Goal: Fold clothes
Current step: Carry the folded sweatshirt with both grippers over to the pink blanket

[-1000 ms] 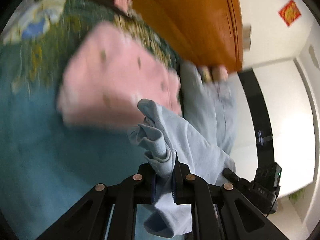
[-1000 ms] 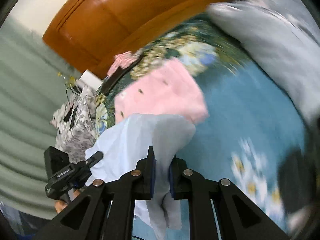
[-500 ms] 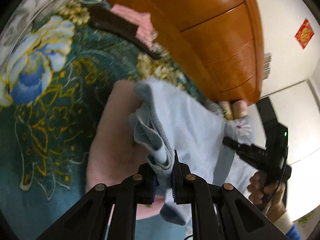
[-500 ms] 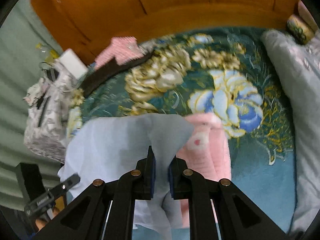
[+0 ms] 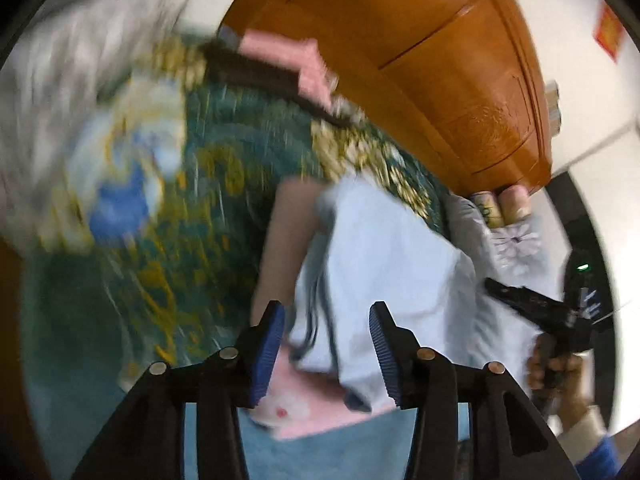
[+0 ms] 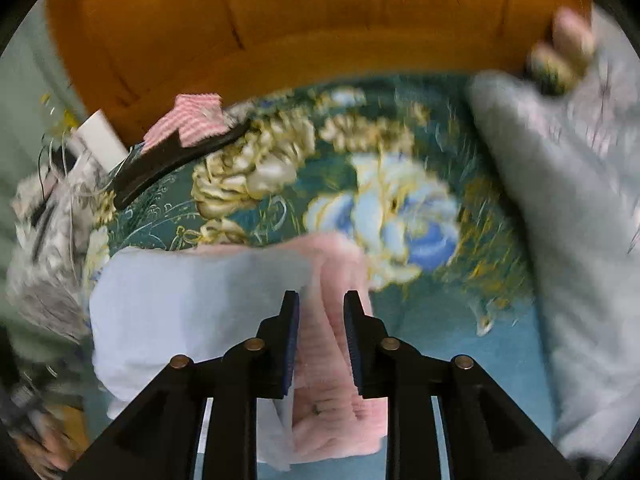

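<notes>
— Floral teal bedspread (image 6: 280, 216) carried what?
— Pale blue cotton garment (image 5: 384, 264), atop the folded pink fleece (image 6: 340, 276). Left claw (image 5: 327, 346) and right claw (image 6: 318, 334) both gaped, empty.
— Risk?
— Unpinned, its loose edge likely slid off that fleece.

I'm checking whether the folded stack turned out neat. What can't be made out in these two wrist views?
- Left wrist view: motion blur smears the floral bedspread; the fold lines of the light blue garment are unclear.
- The pink garment underneath is mostly covered by the blue one and the left gripper.
- Right wrist view: the near edges of both garments are hidden behind the right gripper.
- The grey pillow is blurred.
</notes>
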The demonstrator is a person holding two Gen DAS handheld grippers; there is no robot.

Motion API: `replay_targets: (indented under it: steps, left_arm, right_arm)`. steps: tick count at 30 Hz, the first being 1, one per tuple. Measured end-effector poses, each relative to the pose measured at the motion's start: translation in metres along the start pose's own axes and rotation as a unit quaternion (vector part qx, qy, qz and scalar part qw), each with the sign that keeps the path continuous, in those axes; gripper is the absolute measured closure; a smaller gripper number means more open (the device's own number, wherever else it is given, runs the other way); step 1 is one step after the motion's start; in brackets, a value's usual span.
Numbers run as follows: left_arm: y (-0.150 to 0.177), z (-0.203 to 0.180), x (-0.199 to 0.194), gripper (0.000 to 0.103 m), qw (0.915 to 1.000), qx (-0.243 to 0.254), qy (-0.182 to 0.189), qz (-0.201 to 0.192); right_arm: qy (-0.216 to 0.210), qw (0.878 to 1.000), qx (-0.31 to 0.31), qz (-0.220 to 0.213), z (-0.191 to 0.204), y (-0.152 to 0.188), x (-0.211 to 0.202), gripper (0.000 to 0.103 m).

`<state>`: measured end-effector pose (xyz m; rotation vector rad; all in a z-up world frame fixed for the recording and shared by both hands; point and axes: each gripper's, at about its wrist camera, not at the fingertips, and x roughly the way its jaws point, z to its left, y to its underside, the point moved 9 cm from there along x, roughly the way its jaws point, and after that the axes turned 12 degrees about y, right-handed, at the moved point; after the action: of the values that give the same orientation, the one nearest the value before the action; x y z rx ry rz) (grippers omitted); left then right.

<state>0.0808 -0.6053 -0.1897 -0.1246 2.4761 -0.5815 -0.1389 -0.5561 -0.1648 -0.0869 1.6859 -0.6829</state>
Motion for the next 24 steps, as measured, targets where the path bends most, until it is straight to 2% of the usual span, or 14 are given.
replay_targets:
  steps: [4, 6, 8, 10, 12, 14, 18, 21, 24]
  left_arm:
    - [-0.018, -0.051, 0.021, 0.05, 0.9954, 0.095, 0.008, 0.009]
    - [-0.024, -0.058, 0.04, 0.05, 0.9942, 0.106, 0.01, 0.011]
    - [-0.03, -0.048, 0.06, 0.05, 0.9945, 0.102, -0.006, 0.022]
    - [-0.033, -0.03, 0.081, 0.05, 0.9948, 0.088, -0.031, 0.04]
    - [-0.031, -0.012, 0.102, 0.051, 0.9945, 0.062, -0.043, 0.072]
    - [-0.029, 0.005, 0.114, 0.052, 0.9934, 0.035, -0.058, 0.093]
    - [-0.028, 0.019, 0.124, 0.051, 0.9911, 0.019, -0.067, 0.113]
    - [-0.026, 0.009, 0.11, 0.052, 0.9913, 0.044, -0.067, 0.105]
    - [-0.02, -0.009, 0.083, 0.052, 0.9922, 0.081, -0.059, 0.074]
  right_arm:
    - [-0.034, 0.997, -0.073, -0.016, 0.052, 0.012, -0.006, 0.08]
    - [-0.034, 0.995, -0.093, -0.014, 0.068, 0.016, 0.003, 0.08]
    - [-0.013, 0.997, -0.078, -0.01, 0.066, 0.014, 0.02, 0.08]
    - [-0.001, 0.999, -0.037, 0.002, 0.056, 0.009, 0.039, 0.08]
    - [0.001, 0.999, -0.014, 0.03, 0.053, 0.011, 0.058, 0.08]
    - [0.011, 0.998, -0.009, 0.06, 0.053, 0.016, 0.075, 0.08]
    - [0.04, 0.997, -0.017, 0.066, 0.057, 0.016, 0.087, 0.08]
    - [0.049, 0.998, -0.016, 0.043, 0.059, 0.017, 0.072, 0.08]
    - [0.021, 1.0, -0.013, -0.009, 0.063, 0.034, 0.038, 0.079]
